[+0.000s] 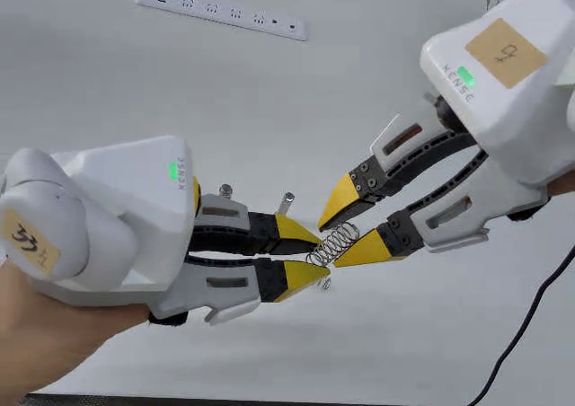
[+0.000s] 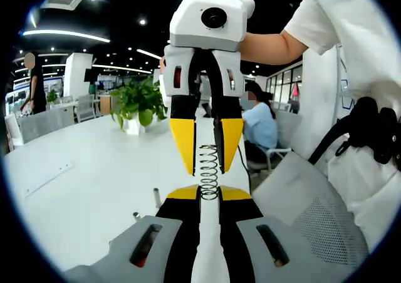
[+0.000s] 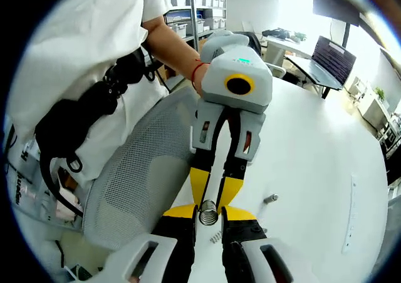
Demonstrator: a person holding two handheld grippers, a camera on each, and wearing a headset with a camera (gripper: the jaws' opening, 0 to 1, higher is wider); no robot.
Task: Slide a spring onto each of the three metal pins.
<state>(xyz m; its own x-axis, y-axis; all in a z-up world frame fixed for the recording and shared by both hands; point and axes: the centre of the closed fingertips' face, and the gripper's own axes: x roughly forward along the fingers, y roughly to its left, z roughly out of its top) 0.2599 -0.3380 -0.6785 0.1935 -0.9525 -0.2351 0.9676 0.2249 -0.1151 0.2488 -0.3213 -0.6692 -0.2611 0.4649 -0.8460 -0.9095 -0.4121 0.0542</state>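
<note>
"While we had the spring (image 1: 333,242) in the air between both tongs, what did we think could go wrong?"

"It hung above the tabletop (image 1: 180,83), not on any pin. Our left tongs (image 2: 208,194) were pinched together on one end. Our right tongs (image 3: 210,213) looked closed across the coils at the other end. With two grips on so soft a thing, we judged that a pull or twist from either side could stretch it, bend it or make it jump free."

"And if it jumped?"

"We reckoned it would bounce and roll on that smooth top. A hard squeeze across the coils could also flatten them, and then it might bind on a pin."

"Where were the pins?"

"Two pins (image 1: 287,201) stood upright and bare just beyond our left tongs. We feared a low sweep of those tongs would tip them. A small metal bit (image 1: 324,284) lay under the tips, and we could not tell what it was."

"What held the parts?"

"Just the bare tabletop. A spare spring (image 3: 216,236) lay loose on it near a pin, so we thought a nudge could send it rolling."
</note>
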